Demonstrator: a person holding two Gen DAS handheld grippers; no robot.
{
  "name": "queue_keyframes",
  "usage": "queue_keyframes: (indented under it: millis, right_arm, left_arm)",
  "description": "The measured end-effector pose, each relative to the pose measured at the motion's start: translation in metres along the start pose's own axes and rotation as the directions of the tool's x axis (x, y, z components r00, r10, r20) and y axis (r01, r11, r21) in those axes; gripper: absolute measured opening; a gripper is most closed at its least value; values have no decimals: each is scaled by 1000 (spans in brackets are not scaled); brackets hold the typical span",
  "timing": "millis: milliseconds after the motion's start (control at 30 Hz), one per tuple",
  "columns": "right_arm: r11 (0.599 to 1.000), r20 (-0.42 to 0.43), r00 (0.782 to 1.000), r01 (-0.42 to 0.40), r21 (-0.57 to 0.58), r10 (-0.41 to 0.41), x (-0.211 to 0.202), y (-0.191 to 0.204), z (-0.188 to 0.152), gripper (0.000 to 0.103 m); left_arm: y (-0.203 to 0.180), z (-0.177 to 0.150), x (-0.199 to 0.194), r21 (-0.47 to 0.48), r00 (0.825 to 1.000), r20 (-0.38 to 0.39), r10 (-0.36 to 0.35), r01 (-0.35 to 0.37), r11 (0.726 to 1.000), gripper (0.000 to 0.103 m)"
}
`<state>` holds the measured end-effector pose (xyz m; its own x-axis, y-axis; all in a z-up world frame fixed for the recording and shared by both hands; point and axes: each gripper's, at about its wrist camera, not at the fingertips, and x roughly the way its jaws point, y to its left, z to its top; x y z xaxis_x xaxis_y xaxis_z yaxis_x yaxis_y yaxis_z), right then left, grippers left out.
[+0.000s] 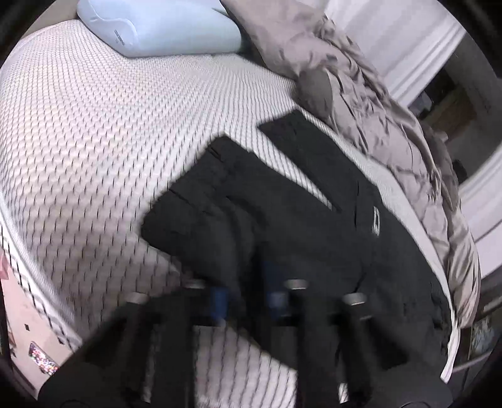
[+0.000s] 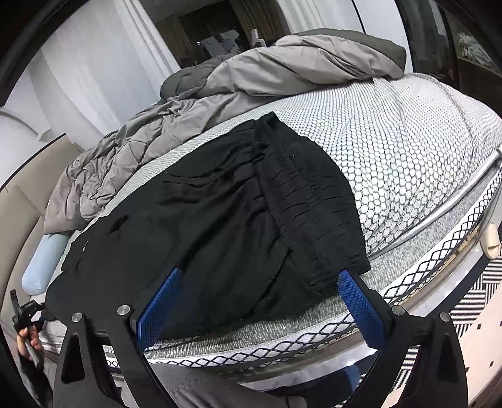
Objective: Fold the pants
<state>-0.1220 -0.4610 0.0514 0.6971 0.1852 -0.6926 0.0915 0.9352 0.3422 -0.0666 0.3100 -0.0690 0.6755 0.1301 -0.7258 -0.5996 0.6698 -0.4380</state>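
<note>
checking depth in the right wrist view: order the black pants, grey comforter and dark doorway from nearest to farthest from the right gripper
1. black pants: between the right gripper's open fingers, on the mattress edge.
2. grey comforter: bunched behind the pants, upper left.
3. dark doorway: beyond the bed, top centre.

A bed (image 2: 408,150) with a white honeycomb-patterned mattress carries black pants (image 2: 219,219) spread near its front edge, a rumpled grey duvet (image 2: 194,110) along 1 side, and a pale blue pillow (image 1: 163,28) at the head end.
</note>
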Motion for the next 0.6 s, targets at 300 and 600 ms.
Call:
queue_keyframes:
  millis: [300,600]
  right_arm:
    - [992,8,999,-43,118,42,-8,-35,1,98]
    - [980,-33,999,-24,199,31,27,-52,21,49]
  left_arm:
    - [-1,26,-7,94,983,121,140,-152,984,1]
    - [-11,2,-6,99,985,91,145,-154,983,1]
